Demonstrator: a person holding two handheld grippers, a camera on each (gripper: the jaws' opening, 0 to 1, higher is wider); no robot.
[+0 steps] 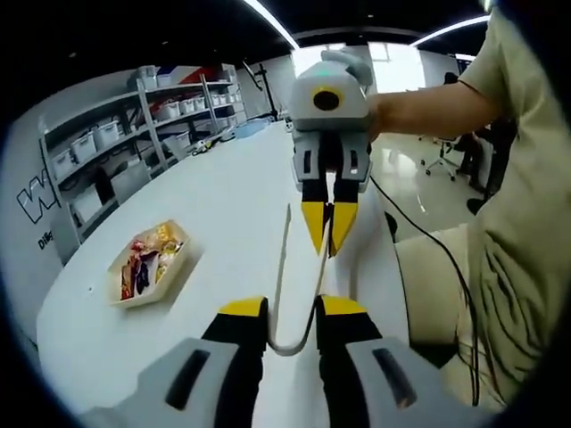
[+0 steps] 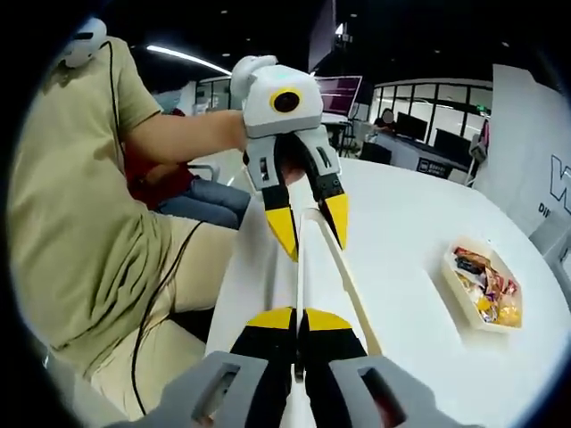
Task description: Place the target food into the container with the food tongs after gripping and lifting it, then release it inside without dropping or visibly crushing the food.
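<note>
I hold the food tongs (image 1: 299, 285) between my two claws, above the white tabletop (image 1: 223, 196).

**Claw state**
- Left claw (image 1: 290, 312): jaws apart, with the looped hinge end of the tongs sitting in the gap. Contact between the jaws and the loop cannot be confirmed.
- Right claw (image 2: 299, 323): jaws pressed together on the tong arms near their tip end. In the left gripper view this claw appears at (image 1: 328, 227), clamped around one arm.

**Task item location**
- The container (image 2: 464, 308), a shallow cream tray, rests on the tabletop well apart from the tongs. It holds wrapped snacks (image 2: 486, 285).
- Which item is the target food cannot be determined.

**Step in hand**
- Judgement: this is the tool set-up stage. The tongs are being arranged for use; no food is gripped yet.

**Next move**
- Judgement: secure a stable hold on the tongs with the working end free, then bring the tips toward the food. Closing pressure should be light to avoid crushing.

**Surroundings**
- Shelving with storage bins (image 1: 116, 152) stands behind the tabletop.
- Ceiling strip lights (image 1: 272, 22) run overhead, in an open office with chairs.
</note>
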